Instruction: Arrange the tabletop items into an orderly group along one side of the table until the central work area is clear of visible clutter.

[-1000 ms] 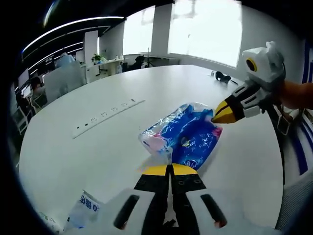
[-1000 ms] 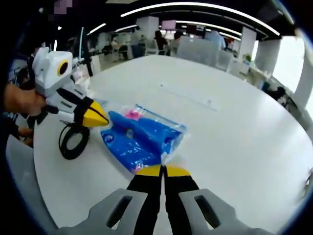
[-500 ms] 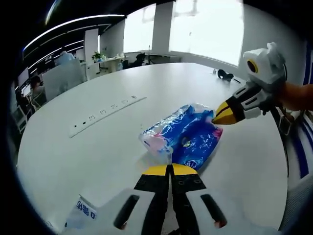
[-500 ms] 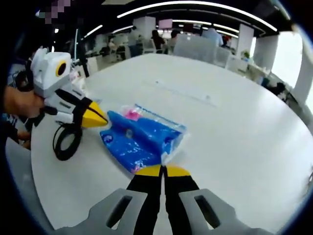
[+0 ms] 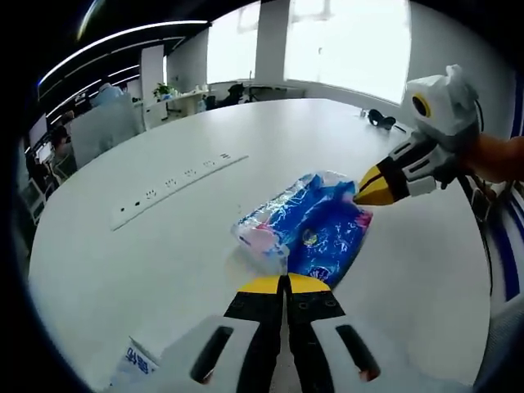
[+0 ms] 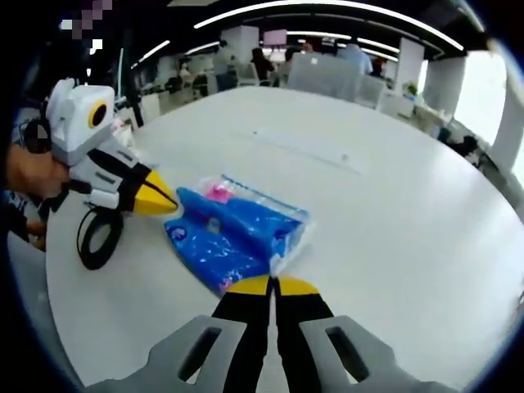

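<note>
Left gripper view: one blue plastic pack point(image 5: 307, 225) on the white table point(image 5: 164, 254), one power strip point(image 5: 168, 191) well beyond the pack, one small packet point(image 5: 133, 364) with blue print (unreadable) near the table edge. Left gripper point(image 5: 285, 284) jaws pressed together, clamped on the pack's near edge. Right gripper point(image 5: 368, 187) reaches in level, yellow tips together, pinching the pack's far corner; a hand point(image 5: 495, 157) holds it. Right gripper view: same pack point(image 6: 233, 237), one black cable coil point(image 6: 97, 239) just beside it. Pack writing too blurred to read.
</note>
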### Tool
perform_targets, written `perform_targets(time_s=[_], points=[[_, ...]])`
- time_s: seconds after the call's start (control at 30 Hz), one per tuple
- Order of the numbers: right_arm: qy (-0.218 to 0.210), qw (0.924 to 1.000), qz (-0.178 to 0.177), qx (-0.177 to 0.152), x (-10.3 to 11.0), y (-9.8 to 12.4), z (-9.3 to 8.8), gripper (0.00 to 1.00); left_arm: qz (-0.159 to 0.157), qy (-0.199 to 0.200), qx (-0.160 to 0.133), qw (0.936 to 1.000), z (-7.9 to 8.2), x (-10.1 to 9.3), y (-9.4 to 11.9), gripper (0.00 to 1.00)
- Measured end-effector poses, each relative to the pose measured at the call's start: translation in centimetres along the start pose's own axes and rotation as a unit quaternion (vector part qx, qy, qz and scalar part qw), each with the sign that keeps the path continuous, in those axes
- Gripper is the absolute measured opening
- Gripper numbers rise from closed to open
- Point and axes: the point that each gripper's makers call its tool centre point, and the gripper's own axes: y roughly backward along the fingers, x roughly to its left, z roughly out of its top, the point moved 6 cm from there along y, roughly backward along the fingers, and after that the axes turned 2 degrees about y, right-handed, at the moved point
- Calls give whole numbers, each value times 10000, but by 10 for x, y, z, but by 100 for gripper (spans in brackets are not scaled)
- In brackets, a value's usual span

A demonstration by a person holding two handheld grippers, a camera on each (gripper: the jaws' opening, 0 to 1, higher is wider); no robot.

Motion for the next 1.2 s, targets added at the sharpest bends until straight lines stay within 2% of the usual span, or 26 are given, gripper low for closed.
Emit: perform_targets(time_s=[0.37, 0.6, 0.87, 1.0, 1.2], points=[[-104, 9999, -15, -10, -7, -9, 0, 0, 42, 35, 80, 10000, -3, 5, -7, 0], [-165, 9999, -17, -38, -8, -12, 1, 0, 102, 99, 8, 9999, -1, 8, -10, 0], [-33, 9999, -95, -78, -11, -12, 4, 3, 163, 173, -34, 9997, 0, 8, -9, 1], [-25, 9995, -206, -242, -15, -7, 9, 13, 224, 279, -58, 9993, 0, 9, -7, 6], [-208, 9989, -220, -363, -14, 0, 12, 21, 444, 433, -253, 9978, 5, 11, 3, 21]])
